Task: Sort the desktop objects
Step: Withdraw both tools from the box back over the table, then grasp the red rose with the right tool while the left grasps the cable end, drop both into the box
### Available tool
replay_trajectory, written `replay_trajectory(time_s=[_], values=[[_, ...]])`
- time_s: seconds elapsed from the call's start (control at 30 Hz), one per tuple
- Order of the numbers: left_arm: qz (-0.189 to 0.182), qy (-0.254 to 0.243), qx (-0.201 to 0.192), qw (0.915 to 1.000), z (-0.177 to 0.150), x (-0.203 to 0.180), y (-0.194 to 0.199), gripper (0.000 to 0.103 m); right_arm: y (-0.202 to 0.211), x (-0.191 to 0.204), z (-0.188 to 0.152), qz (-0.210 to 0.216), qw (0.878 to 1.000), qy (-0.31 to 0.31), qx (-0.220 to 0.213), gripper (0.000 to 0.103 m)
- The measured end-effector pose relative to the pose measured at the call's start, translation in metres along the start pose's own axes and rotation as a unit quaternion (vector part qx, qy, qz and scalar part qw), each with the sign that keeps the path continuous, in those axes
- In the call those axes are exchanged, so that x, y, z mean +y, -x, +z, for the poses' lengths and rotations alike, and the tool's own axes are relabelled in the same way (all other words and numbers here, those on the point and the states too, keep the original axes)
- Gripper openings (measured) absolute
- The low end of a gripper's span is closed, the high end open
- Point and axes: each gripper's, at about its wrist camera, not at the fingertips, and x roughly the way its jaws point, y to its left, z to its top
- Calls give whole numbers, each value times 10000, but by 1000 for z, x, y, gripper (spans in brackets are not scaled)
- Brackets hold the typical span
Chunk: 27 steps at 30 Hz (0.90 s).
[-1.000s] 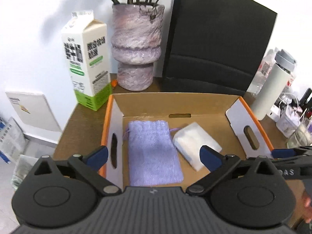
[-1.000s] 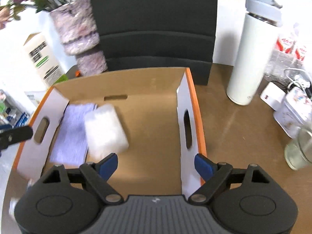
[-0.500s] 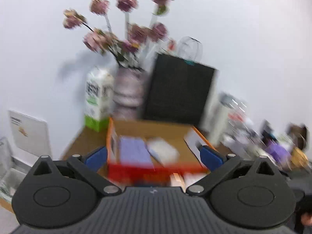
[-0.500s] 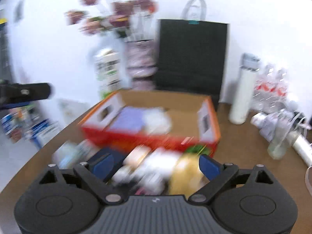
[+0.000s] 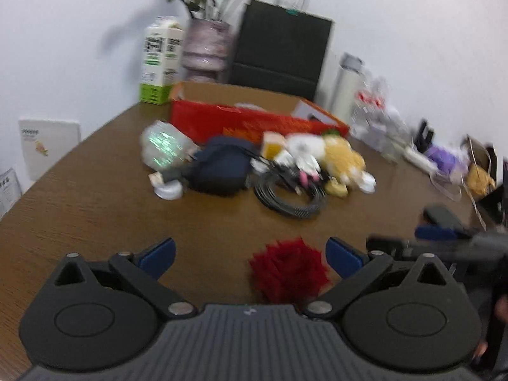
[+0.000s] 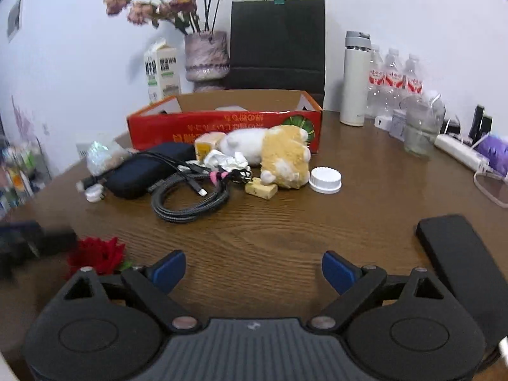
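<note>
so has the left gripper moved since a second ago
Yes. The left gripper has pulled back from over the red box; the box now sits far ahead across the table, with a red flower between its open jaws.

left gripper (image 5: 250, 254): matte black body, ribbed grey centre plate | blue fingertip pads | silver pivot screws | round embossed discs, triangular cut-outs | right gripper (image 6: 253, 268): identical build, small white logo mark
</note>
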Motion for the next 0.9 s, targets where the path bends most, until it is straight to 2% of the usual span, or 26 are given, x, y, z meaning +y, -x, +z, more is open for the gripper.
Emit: replay_trajectory(time_s=[0.1,0.23,0.3,0.4,0.5,0.6,0.67,0.73,0.8,0.87,0.9], values=[[179,126,-55,9997,-1,8,2,103,11,8,-4,207,9996,166,-46,93],[464,258,-85,9986,6,30,1,103,19,41,-11,771,9932,853,-192,93],[655,239,-35,9976,5,40,1,101,14,59,-13,942,9894,1084,-221,93],[715,303,-18,9970,7,58,1,98,0,85,-13,1133,9840,1376,-77,91],[783,-11,-238,9966,18,65,-4,97,-14,107,-12,1182,9790,1661,22,78],[813,-298,-374,9955,36,71,-22,93,-26,113,-7,1098,9810,1597,88,57],[580,-162,-284,9978,48,80,-39,82,-29,108,-5,1097,9828,1477,134,54],[161,59,-90,9998,55,90,-58,77,-29,102,-6,1086,9841,1397,137,52],[-56,244,120,9996,58,94,-73,63,-27,95,-7,1070,9852,1330,147,52],[-155,349,124,9992,57,95,-79,41,-27,90,-7,1021,9862,1298,149,52],[-211,436,121,9988,57,96,-80,38,-26,86,-7,1002,9871,1237,158,52]])
